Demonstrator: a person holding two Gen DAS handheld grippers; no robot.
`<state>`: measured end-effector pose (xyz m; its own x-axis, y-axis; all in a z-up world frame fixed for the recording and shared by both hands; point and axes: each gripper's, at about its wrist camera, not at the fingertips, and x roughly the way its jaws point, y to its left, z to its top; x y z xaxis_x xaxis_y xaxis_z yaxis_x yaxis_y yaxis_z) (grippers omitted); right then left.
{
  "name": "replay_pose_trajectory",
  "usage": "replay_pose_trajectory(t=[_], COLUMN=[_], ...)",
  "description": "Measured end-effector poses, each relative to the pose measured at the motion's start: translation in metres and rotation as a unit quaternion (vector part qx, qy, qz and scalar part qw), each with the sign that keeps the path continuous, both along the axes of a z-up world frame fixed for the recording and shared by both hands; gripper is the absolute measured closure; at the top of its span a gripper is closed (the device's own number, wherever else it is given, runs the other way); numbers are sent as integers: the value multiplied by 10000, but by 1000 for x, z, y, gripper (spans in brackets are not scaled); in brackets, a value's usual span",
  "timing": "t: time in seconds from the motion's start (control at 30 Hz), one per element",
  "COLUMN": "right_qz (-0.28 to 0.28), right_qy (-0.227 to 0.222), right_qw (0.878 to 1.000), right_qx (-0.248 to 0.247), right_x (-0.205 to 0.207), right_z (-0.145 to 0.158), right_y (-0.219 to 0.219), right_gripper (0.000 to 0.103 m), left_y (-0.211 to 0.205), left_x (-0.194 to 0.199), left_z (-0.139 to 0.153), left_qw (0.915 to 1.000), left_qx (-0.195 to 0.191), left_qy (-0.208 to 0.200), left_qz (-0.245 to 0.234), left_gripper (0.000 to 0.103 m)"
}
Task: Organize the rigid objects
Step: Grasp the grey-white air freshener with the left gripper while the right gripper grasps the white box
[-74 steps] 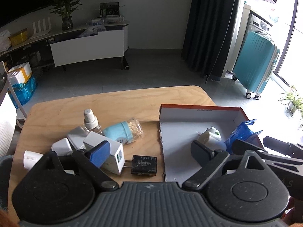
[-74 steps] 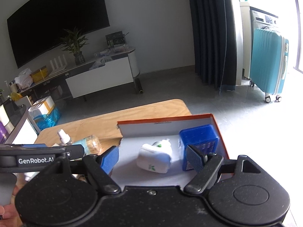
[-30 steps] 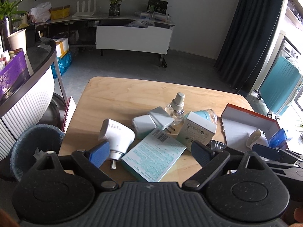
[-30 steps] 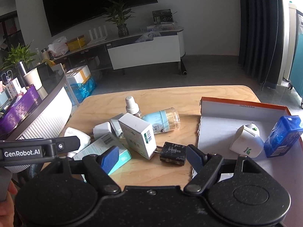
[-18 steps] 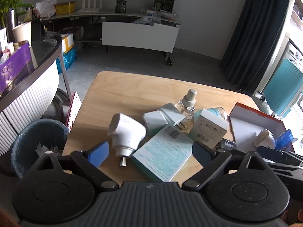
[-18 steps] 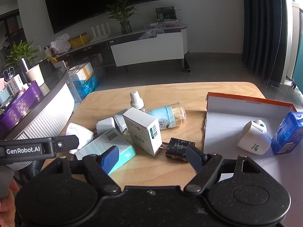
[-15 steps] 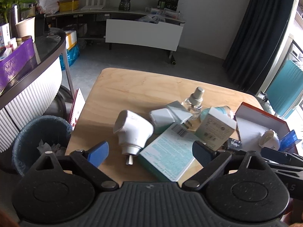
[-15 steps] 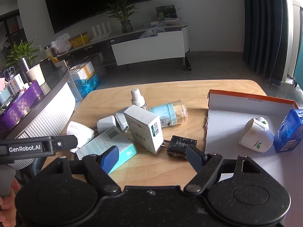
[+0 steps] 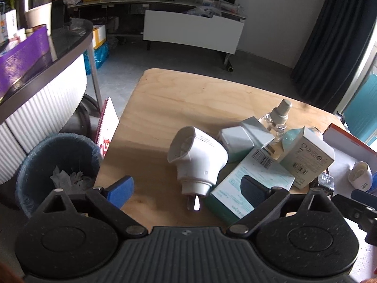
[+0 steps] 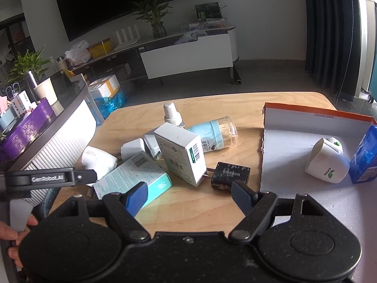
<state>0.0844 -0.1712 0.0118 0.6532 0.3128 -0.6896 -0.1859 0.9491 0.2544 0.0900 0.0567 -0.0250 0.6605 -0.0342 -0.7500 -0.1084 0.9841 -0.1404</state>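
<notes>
A pile of rigid items lies on the wooden table point(image 9: 179, 99): a white plug-in device point(image 9: 196, 158), a flat teal box point(image 9: 249, 186), a white carton point(image 10: 180, 152), a black charger point(image 10: 229, 175), a blue toothpick jar point(image 10: 213, 134), a small bottle point(image 10: 172, 114) and white adapters point(image 9: 235, 139). An orange-rimmed cardboard box point(image 10: 315, 115) at the right holds a white device point(image 10: 326, 162) and a blue box point(image 10: 364, 153). My left gripper point(image 9: 186, 189) is open, just before the white plug-in device. My right gripper point(image 10: 189, 195) is open and empty, near the black charger.
A lined waste bin point(image 9: 59, 165) stands on the floor left of the table. A curved white counter point(image 9: 42, 103) with a purple box is further left. A TV bench point(image 10: 186, 52) stands across the room.
Both grippers have swung left from the cardboard box to the pile. The left gripper has come closer to the white plug-in device. Both stay open.
</notes>
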Motion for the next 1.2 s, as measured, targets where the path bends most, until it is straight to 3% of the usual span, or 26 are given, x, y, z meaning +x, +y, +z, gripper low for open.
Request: replay_pose_trajectory(t=[0.37, 0.63, 0.9, 1.2], right_qz=[-9, -232, -776, -1593], right_qy=[-69, -141, -283, -308], right_qw=[10000, 9996, 9966, 9857], right_qx=[51, 62, 13, -457], right_x=[11, 19, 34, 59], right_z=[-5, -12, -21, -47], right_y=[2, 7, 35, 69], right_gripper=[11, 11, 11, 12], left_y=[2, 1, 5, 5], left_x=[33, 27, 19, 16], left_z=[-17, -23, -11, -9], left_qw=[9999, 9993, 9989, 9984], left_qx=[93, -13, -31, -59], left_qy=[-5, -125, -413, -505], left_qz=[-144, -351, -223, -260], left_gripper=[1, 33, 33, 33])
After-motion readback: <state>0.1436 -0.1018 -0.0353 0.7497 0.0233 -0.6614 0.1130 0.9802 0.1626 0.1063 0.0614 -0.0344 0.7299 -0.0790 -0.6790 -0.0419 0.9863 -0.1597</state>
